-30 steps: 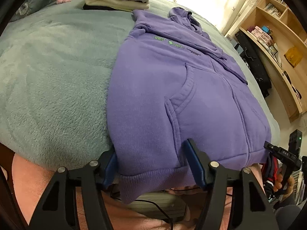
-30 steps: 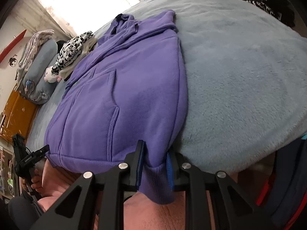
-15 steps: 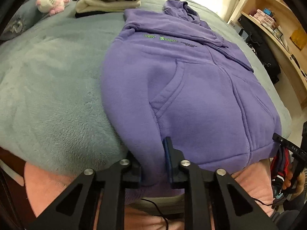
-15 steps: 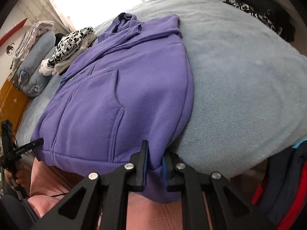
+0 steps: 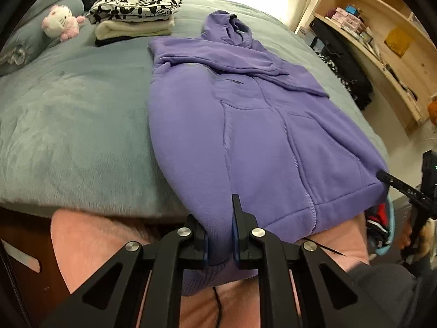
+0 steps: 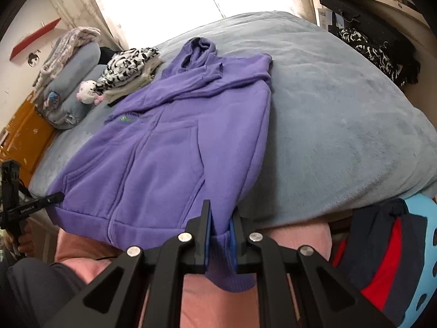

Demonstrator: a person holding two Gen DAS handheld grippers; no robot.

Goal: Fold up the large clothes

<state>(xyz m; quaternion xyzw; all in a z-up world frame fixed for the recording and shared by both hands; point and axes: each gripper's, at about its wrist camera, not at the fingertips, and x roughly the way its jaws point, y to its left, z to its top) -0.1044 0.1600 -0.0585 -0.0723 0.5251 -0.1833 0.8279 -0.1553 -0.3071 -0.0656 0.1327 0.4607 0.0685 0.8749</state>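
A bed (image 5: 68,125) with a plush grey-green cover fills the centre of both views. Behind it, in the upper centre of each frame, a brightly backlit window with a pale patterned curtain (image 6: 169,2) supplies the light. A light wooden shelf unit (image 5: 382,41) stands at upper right in the left wrist view, holding small boxes. An orange-brown wooden cabinet (image 6: 24,134) sits at the left edge of the right wrist view, below a cream wall (image 6: 24,22).

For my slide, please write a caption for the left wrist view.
Left gripper clamps the hem of a purple hoodie spread on a grey-green bed.
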